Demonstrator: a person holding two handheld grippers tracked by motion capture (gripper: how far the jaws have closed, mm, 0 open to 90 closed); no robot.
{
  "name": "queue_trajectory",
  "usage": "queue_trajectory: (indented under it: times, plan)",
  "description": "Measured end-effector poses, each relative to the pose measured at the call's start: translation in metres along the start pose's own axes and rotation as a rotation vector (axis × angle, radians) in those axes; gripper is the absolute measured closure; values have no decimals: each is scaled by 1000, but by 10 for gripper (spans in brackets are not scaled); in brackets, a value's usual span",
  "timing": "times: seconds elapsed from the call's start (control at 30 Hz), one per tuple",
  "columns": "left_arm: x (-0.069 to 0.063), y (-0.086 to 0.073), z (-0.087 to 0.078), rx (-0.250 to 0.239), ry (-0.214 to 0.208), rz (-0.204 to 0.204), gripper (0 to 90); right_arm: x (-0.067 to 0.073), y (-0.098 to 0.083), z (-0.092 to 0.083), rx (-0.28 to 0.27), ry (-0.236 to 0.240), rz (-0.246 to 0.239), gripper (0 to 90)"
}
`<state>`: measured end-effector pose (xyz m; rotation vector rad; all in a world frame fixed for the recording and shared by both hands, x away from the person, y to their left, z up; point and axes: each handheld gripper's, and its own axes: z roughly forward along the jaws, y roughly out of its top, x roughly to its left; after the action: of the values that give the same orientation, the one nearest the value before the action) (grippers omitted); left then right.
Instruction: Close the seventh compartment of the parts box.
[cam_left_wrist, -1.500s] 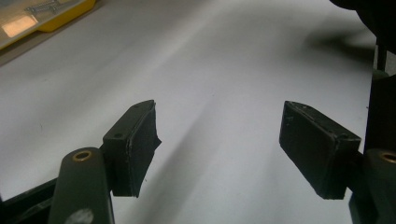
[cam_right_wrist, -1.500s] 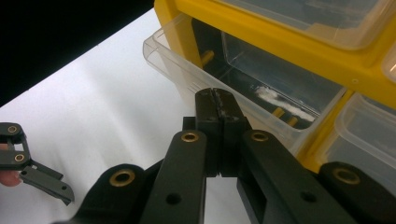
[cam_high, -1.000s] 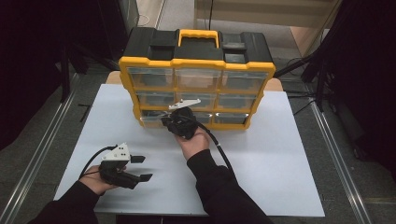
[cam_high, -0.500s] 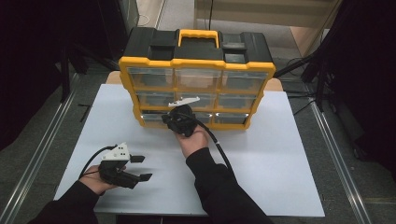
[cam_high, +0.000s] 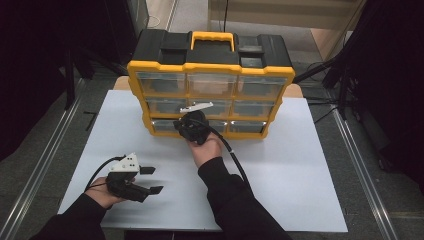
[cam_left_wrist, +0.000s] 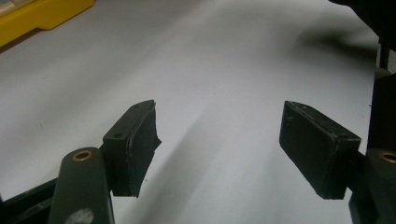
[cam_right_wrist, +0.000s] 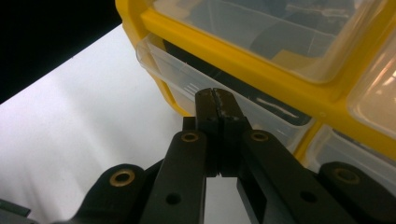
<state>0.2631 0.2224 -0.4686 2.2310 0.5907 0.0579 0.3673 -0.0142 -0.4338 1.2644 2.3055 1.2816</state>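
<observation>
A yellow and black organiser box with clear drawers stands upright at the back of the white table. My right gripper is held against its bottom row, near the lower left drawer. In the right gripper view the right gripper is shut, pads pressed flat together with nothing between them, tips just in front of that clear drawer's front lip. My left gripper rests low at the table's front left. It stands open over bare table in the left gripper view.
The box has a yellow carrying handle on top. Metal rails run along the floor on both sides of the table. A cable trails from the right gripper along the forearm. Dark curtains hang left and right.
</observation>
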Motion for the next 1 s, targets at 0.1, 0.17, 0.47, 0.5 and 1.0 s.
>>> queue_trajectory:
  times: [0.1, 0.17, 0.47, 0.5, 1.0]
  plan:
    - [0, 0, 0, -7, -6, -3, 277, -1, 1, 1, -1, 1, 7, 900]
    - [1, 0, 0, -1, -3, -3, 277, -2, 1, 1, 4, 6, 7, 900]
    - [1, 0, -1, 3, -2, -7, 276, -3, 1, -1, 23, 49, 7, 881]
    - [1, 0, -2, 4, 0, -6, 276, -3, 1, -2, 24, 57, 1, 866]
    - [2, -1, -2, -2, 3, -9, 276, 0, -1, -15, 52, 203, -42, 517]
